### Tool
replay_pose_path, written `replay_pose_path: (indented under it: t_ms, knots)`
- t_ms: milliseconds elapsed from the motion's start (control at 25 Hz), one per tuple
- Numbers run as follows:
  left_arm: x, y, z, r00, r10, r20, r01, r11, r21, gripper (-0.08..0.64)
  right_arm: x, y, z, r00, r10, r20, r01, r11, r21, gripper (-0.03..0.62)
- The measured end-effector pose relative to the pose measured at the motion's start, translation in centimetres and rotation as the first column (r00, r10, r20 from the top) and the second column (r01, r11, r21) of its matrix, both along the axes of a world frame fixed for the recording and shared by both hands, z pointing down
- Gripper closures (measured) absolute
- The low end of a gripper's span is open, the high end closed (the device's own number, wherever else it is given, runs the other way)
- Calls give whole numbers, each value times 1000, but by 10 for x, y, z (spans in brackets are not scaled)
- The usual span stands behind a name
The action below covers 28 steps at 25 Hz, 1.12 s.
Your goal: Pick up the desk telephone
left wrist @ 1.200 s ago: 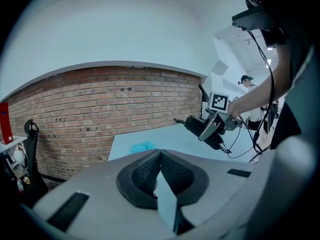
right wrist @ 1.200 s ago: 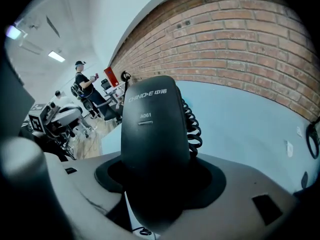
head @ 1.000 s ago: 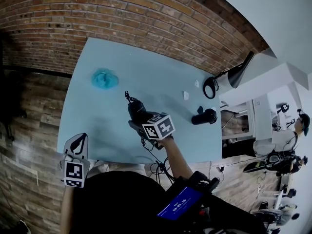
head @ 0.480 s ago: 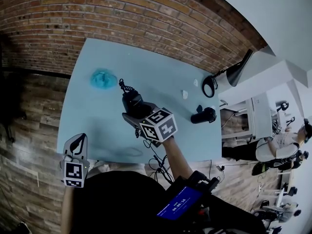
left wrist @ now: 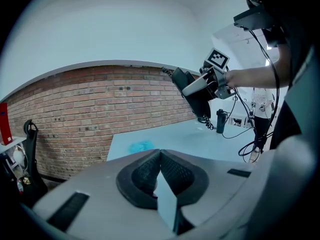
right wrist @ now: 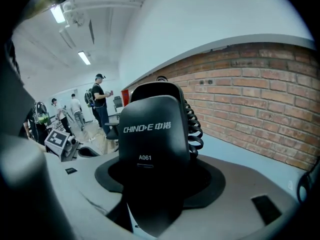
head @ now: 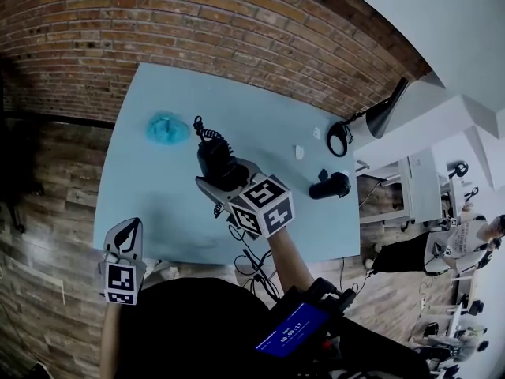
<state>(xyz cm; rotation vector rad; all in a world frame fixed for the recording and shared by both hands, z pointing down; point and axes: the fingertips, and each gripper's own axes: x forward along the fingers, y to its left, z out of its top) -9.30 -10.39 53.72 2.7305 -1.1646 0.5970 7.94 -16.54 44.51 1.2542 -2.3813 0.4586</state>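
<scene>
The black desk telephone (head: pixel 216 163) hangs in the air above the light blue table (head: pixel 158 204), its coiled cord (head: pixel 207 133) trailing off its far end. My right gripper (head: pixel 222 183) is shut on it, one jaw on each side of the body. In the right gripper view the telephone (right wrist: pixel 152 144) fills the space between the jaws of the right gripper (right wrist: pixel 155 199), white print on its face. The left gripper view shows the telephone (left wrist: pixel 197 91) held high at the right. My left gripper (head: pixel 126 235) stays off the table's near left corner, its pads (left wrist: pixel 145 171) together on nothing.
A crumpled blue thing (head: pixel 167 128) lies at the table's far left. A black cylinder (head: pixel 330 187), a black desk lamp (head: pixel 371 125) and small white bits (head: pixel 300 153) sit at the right. Cables (head: pixel 252 263) hang off the near edge. People stand in the room beyond.
My right gripper has risen with the telephone, which now looks larger and has shifted a little towards the far left. The left gripper has not moved.
</scene>
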Motion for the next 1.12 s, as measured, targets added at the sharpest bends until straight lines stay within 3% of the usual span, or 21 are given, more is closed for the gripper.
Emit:
replay_pose_path:
  t_ms: [240, 680, 1120]
  knots:
    - [3, 5, -2, 1000, 9, 9, -9, 1000, 9, 541, 15, 6, 29, 999, 34, -37, -37, 998, -60, 310]
    - [7, 10, 0, 999, 40, 32, -41, 999, 18, 541, 12, 19, -8, 998, 54, -12, -53, 997, 60, 310]
    - [15, 15, 1, 997, 68, 47, -69, 997, 22, 541, -4, 31, -48, 999, 7, -39, 0, 987, 162, 310]
